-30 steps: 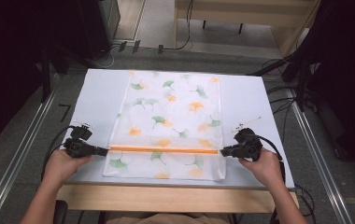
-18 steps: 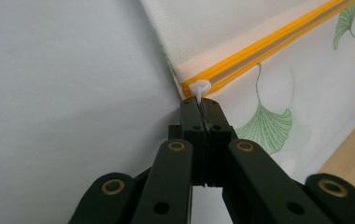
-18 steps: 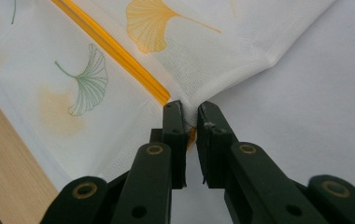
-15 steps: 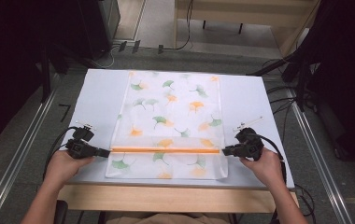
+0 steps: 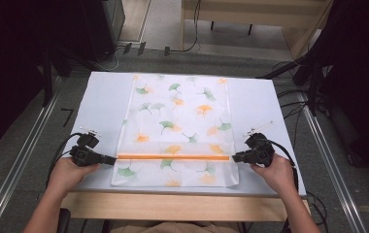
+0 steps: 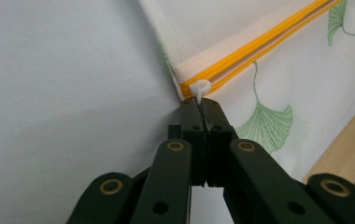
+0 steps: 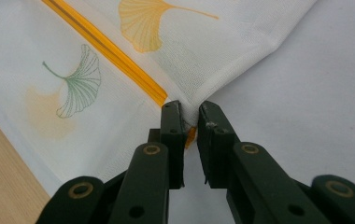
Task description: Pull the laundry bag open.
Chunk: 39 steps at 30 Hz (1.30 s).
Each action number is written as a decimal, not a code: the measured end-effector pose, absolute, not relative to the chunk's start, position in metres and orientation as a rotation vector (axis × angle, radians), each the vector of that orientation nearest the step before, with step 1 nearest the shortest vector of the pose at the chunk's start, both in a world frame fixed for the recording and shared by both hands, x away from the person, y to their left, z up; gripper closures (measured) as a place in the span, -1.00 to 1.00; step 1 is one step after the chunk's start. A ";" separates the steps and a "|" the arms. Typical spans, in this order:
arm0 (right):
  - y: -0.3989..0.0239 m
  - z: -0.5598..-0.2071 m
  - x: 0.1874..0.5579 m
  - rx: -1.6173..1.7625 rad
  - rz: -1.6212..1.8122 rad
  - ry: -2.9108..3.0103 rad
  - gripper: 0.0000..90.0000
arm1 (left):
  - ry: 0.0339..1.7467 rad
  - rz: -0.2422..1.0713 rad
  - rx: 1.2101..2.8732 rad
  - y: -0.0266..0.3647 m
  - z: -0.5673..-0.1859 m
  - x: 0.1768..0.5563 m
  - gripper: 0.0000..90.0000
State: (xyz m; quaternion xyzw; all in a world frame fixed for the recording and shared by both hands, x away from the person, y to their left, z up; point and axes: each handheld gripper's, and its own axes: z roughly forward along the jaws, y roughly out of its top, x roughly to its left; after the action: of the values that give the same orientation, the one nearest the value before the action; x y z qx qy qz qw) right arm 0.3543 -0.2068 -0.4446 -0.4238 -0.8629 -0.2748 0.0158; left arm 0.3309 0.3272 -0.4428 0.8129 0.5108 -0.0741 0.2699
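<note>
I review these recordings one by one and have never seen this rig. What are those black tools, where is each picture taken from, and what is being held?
A person sits at a table holding a hand-operated two-jaw tool in each hand. One camera looks down from above; one rides on each tool, looking along its jaws. On the table lies a white leaf-printed zip bag with an orange zipper. The left gripper is shut on the white zipper pull. The right gripper has just been opening; the bag's corner sits between its parted jaws.
</note>
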 end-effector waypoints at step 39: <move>-0.222 -0.443 0.358 -1.391 -1.091 -2.656 0.18 | 1.355 -0.053 2.037 0.330 -0.431 0.331 -0.06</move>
State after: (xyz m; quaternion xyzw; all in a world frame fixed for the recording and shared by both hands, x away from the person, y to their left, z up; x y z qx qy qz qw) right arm 0.3580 -0.2224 -0.4426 -0.4358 -0.8323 -0.3417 -0.0243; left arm 0.3313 0.3301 -0.4310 0.7827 0.5206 -0.0203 0.3405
